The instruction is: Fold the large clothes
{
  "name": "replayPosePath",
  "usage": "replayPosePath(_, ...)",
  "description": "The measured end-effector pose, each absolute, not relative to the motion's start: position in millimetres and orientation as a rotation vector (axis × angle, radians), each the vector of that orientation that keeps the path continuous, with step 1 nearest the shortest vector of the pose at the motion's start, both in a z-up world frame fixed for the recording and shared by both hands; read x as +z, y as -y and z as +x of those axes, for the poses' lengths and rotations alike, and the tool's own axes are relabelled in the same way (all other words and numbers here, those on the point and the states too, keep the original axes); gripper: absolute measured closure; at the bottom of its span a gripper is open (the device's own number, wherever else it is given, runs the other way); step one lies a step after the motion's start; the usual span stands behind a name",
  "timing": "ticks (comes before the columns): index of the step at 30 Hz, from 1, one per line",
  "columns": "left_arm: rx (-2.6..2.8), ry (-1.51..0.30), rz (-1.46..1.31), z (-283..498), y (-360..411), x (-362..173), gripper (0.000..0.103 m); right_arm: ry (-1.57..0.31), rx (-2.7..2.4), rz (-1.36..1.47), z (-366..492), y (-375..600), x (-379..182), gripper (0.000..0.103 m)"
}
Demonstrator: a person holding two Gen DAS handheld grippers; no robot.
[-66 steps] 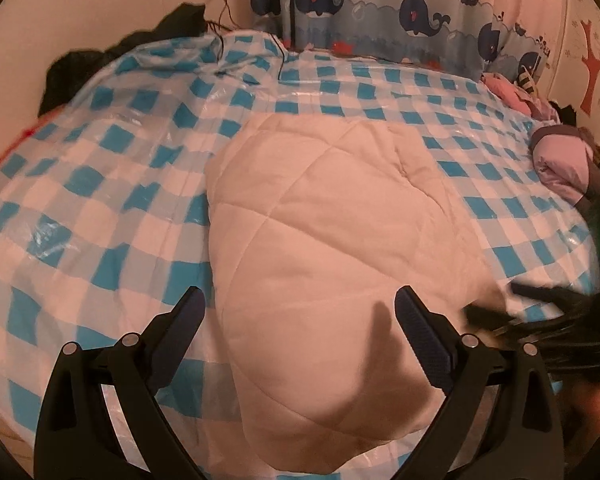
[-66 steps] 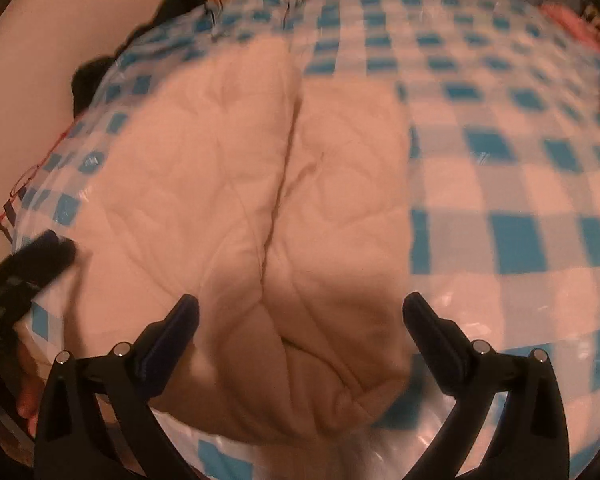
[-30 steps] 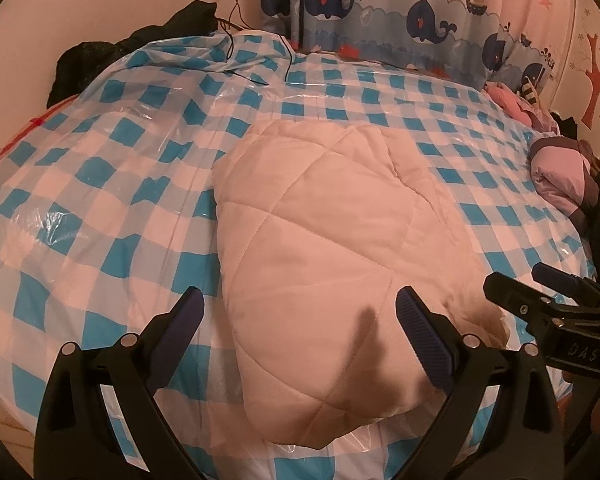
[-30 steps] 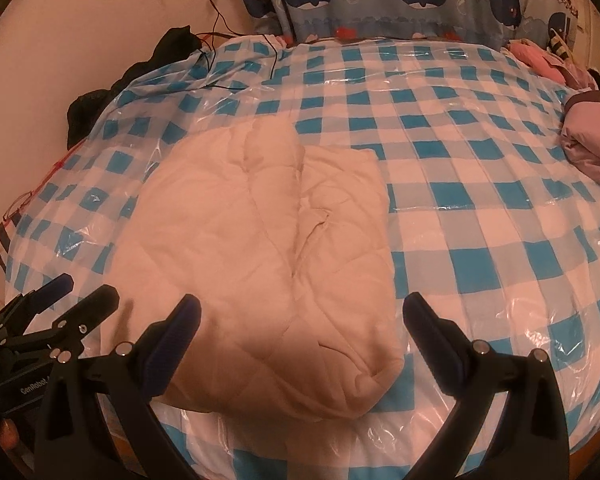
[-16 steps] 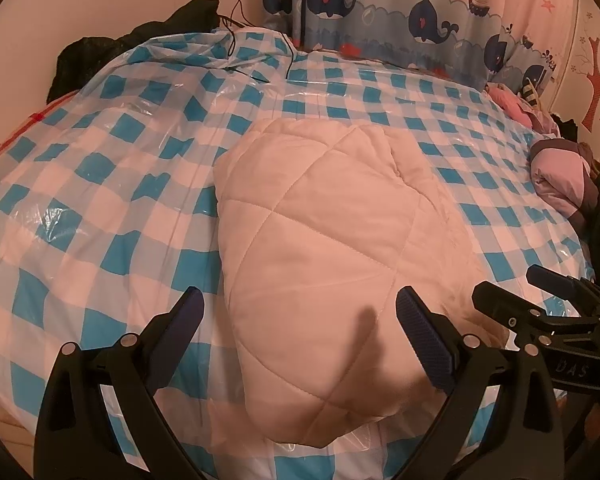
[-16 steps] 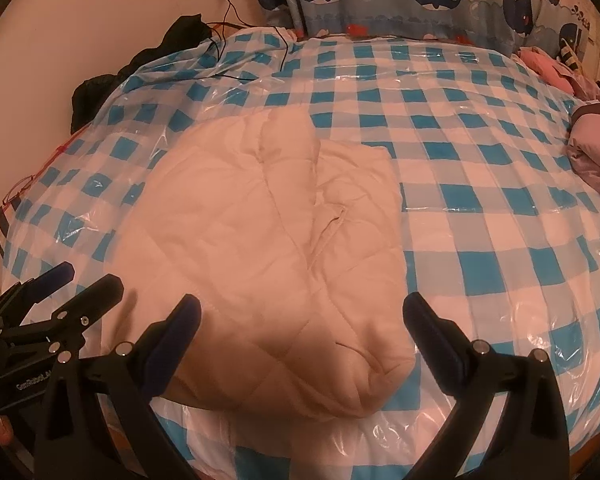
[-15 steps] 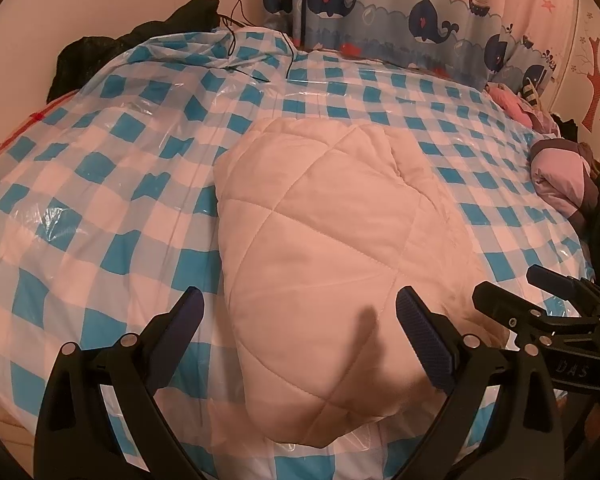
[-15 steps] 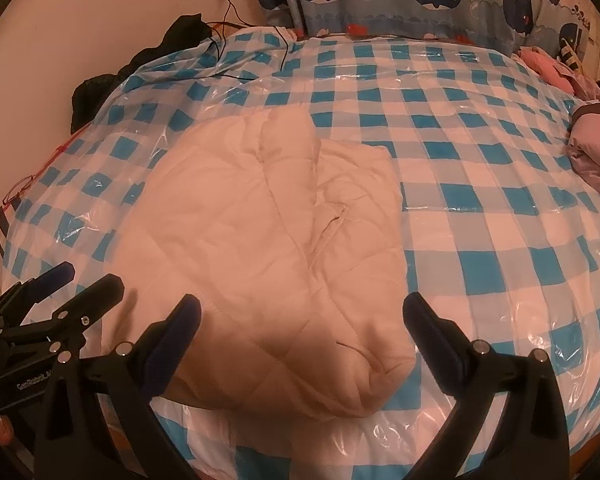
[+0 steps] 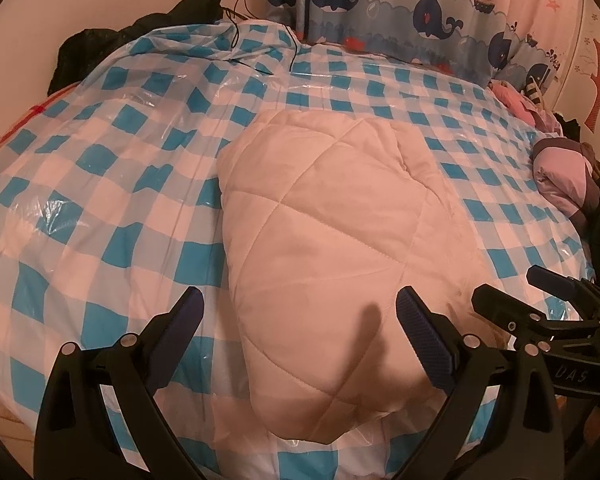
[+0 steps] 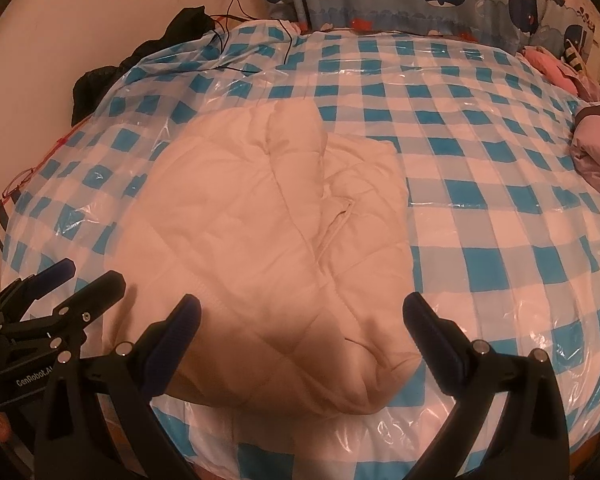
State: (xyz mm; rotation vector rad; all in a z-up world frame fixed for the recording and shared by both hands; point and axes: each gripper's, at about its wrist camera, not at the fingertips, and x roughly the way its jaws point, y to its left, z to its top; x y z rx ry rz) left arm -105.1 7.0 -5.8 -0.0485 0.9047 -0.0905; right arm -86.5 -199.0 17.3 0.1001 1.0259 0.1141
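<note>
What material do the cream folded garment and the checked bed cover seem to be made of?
Cream quilted jacket: looks like soft matte padded fabric; stitched diamond lines puff between the seams. The fibre cannot be told.
Blue-and-white checked cover: probably thin plastic sheeting; it is glossy, with bright glare and sharp crinkles.

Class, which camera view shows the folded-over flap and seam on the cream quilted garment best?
The right wrist view: the cream quilted garment lies there with its overlapping flap and the long seam facing the camera. The left wrist view shows the same garment mostly as smooth diamond quilting, with the fold only at its far edge.
</note>
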Motion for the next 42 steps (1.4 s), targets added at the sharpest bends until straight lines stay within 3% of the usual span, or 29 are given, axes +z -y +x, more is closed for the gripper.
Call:
replayPosePath(29,-0.032,-0.884,0.008,-99.0,-6.9,-6.8,0.008,-1.026,0.116,0.101,-86.6,200.8,17.9,0.006)
replayPosePath(42,-0.036,-0.957,-0.018,-91.0,-12.9,-11.8,0.008,-1.028,0.117,0.101,-86.9,203.5,17.9,0.006)
